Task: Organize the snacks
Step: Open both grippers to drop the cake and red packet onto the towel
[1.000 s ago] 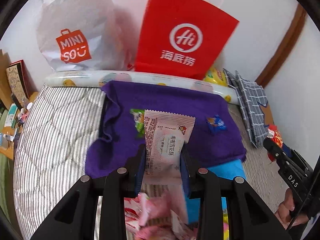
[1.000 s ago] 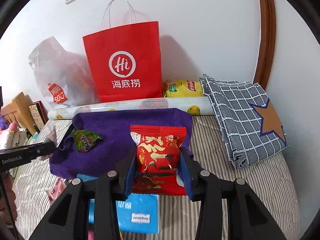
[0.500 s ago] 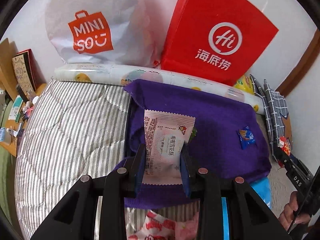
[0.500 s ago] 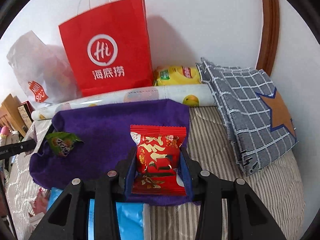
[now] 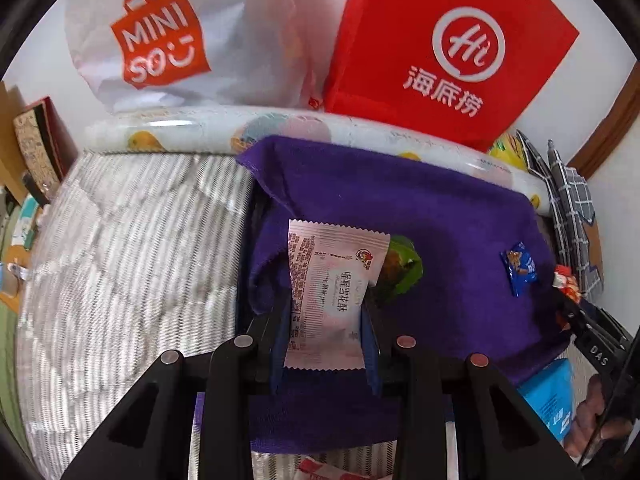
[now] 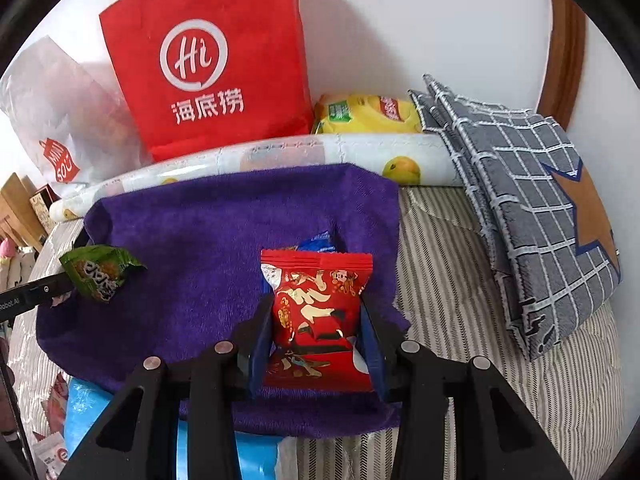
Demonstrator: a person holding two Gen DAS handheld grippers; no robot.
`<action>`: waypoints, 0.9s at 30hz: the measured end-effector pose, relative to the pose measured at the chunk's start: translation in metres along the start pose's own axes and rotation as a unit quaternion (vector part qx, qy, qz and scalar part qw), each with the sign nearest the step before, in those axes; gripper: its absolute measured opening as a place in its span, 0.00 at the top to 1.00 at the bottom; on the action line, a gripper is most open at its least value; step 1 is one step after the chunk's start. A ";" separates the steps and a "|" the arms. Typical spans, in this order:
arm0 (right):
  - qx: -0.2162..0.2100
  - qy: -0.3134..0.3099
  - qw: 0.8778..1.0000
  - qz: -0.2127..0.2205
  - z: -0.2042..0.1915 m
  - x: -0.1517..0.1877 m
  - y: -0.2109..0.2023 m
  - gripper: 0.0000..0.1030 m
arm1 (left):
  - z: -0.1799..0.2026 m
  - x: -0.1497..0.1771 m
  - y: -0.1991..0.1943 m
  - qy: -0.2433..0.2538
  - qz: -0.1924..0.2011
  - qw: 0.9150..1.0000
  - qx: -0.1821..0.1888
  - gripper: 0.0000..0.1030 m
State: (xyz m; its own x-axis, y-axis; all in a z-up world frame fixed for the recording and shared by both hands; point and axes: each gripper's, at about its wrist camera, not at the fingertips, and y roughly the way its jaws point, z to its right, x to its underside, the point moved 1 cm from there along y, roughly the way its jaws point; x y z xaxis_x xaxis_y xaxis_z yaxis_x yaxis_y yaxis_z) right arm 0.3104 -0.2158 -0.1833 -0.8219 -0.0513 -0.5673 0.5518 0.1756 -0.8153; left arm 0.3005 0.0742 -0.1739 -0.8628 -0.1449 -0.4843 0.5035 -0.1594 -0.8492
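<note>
Right wrist: right hand-held gripper (image 6: 316, 320) clenches red snack packet (image 6: 316, 316) upright, purple towel (image 6: 224, 240) directly below-ahead; left hand-held gripper (image 5: 326, 316) grips pink snack packet (image 5: 332, 292) over towel's left edge.

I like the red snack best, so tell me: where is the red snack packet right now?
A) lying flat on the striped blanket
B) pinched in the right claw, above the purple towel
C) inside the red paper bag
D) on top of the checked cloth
B: the red snack packet sits squeezed between the two fingers of the right claw, with the purple towel spread beneath and behind it.
</note>
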 end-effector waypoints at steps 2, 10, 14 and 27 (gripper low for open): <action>-0.002 0.001 1.000 -0.005 0.001 0.001 0.003 0.62 | 0.001 0.001 0.004 0.002 -0.002 1.000 -0.001 0.69; -0.004 0.000 1.000 -0.015 0.003 0.002 0.007 0.62 | 0.001 0.003 0.009 0.002 -0.006 1.000 0.004 0.69; -0.006 0.000 1.000 -0.014 0.002 0.002 0.007 0.61 | 0.003 0.004 0.007 0.009 -0.001 1.000 -0.002 0.69; -0.014 0.012 1.000 0.009 0.000 0.003 -0.025 0.44 | 0.010 0.009 -0.020 0.030 0.014 0.999 -0.012 0.50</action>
State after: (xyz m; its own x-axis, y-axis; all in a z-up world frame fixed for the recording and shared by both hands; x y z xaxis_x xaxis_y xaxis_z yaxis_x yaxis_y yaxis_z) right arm 0.2937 -0.2206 -0.1644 -0.8156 -0.0249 -0.5780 0.5621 0.2030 -0.8018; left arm 0.2833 0.0668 -0.1587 -0.8494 -0.0905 -0.5199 0.5277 -0.1327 -0.8390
